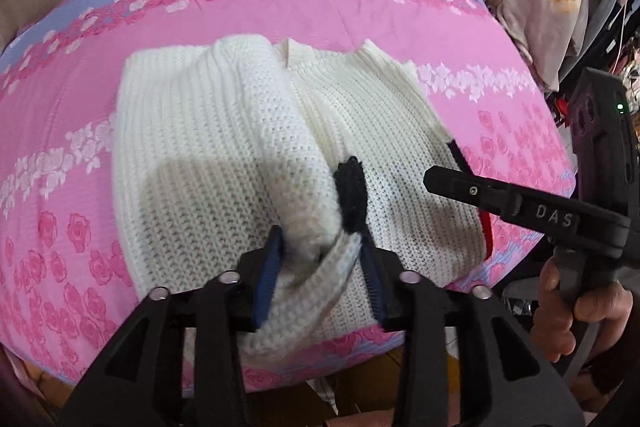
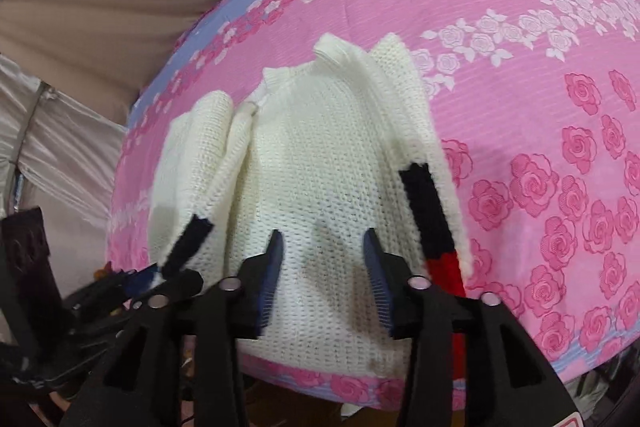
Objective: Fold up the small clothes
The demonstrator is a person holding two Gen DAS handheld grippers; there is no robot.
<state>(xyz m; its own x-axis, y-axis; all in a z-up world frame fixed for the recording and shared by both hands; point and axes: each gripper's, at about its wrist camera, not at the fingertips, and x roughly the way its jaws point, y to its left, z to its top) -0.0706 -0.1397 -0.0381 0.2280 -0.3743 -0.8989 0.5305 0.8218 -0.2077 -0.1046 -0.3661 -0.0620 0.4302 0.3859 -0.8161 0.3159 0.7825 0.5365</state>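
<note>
Roughly halfway: white knit sweater (image 2: pixel 320 179) lay on the bed (image 2: pixel 540 107), sleeves drawn inward, body unfolded; left claw (image 1: pixel 320 259) part-closed around a bunched black-cuffed sleeve (image 1: pixel 312 235); right claw (image 2: pixel 324 267) hovered agape, holding nothing.

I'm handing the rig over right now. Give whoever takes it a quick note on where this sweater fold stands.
Left gripper: shut on the sleeve, the one with the black cuff, held over the body.
Right gripper: jaws open, empty, over the sweater near the hem.
Sweater lies flat on the pink sheet, neck away from you.
Done: far-side sleeve already folded along the body.
Left: lay down and release the held sleeve, then fold the body and square it.
</note>
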